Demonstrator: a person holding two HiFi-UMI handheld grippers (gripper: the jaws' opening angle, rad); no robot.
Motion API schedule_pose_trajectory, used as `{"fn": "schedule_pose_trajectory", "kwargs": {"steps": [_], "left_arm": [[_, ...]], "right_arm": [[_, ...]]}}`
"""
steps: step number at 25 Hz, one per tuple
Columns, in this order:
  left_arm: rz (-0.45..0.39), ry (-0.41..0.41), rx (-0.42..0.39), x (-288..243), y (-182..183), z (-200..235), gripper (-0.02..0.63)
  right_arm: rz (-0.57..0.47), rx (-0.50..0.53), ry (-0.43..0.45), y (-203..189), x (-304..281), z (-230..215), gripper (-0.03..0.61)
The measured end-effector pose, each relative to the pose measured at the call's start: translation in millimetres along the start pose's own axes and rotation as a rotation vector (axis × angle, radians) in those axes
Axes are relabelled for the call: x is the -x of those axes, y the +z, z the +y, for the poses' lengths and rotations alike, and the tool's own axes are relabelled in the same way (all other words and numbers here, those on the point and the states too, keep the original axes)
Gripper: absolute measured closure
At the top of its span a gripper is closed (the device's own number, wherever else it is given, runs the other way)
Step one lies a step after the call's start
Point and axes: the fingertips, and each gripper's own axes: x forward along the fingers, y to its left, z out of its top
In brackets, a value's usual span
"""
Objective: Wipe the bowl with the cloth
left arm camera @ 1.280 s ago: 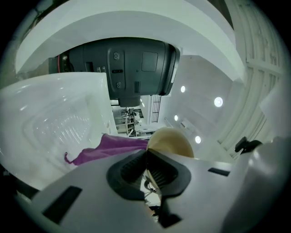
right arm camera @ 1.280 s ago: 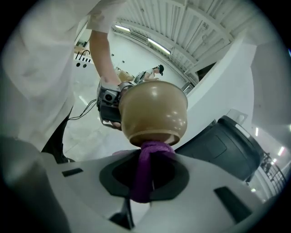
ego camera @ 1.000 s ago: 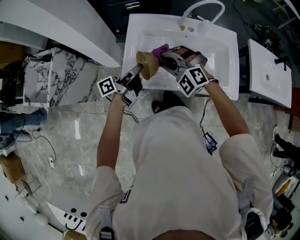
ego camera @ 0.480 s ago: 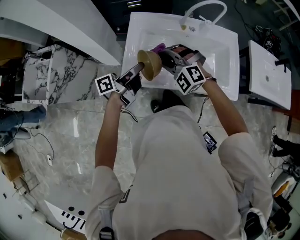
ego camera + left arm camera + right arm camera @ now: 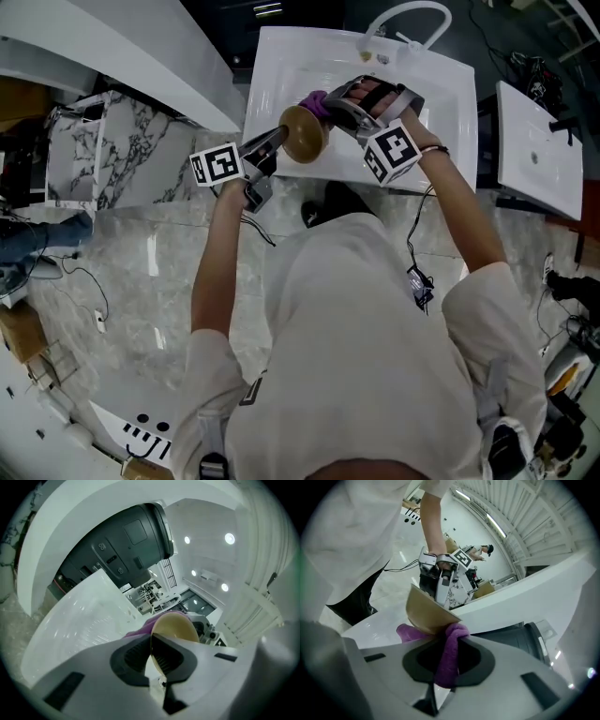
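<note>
Left gripper (image 5: 275, 142): jaws narrow, clamped on the tan bowl (image 5: 302, 133) rim. The bowl has rotated, its outside now facing up over the sink (image 5: 441, 84). Right gripper (image 5: 334, 105), jaws pinching the purple cloth (image 5: 317, 100), has moved to the bowl's far side. Wiping appears under way.

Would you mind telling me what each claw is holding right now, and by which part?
The left claw grips the bowl by its thin rim; the right claw pinches a bunched fold of the cloth.

From overhead, the bowl (image 5: 303, 133) hides most of the purple cloth (image 5: 317, 101).
</note>
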Motion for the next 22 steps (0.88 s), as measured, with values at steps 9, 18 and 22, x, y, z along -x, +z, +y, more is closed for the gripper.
{"fn": "schedule_pose_trajectory", "kwargs": {"steps": [9, 18, 22], "left_arm": [[-0.181, 0.115, 0.07, 3, 36, 21, 0.597], [-0.388, -0.138, 0.32, -9, 66, -21, 0.597], [-0.378, -0.281, 0.391, -10, 67, -48, 0.597]], "right_arm": [[-0.013, -0.107, -0.032, 15, 13, 2, 0.537], [-0.309, -0.757, -0.112, 38, 6, -5, 0.537], [-0.43, -0.954, -0.105, 40, 1, -13, 0.538]]}}
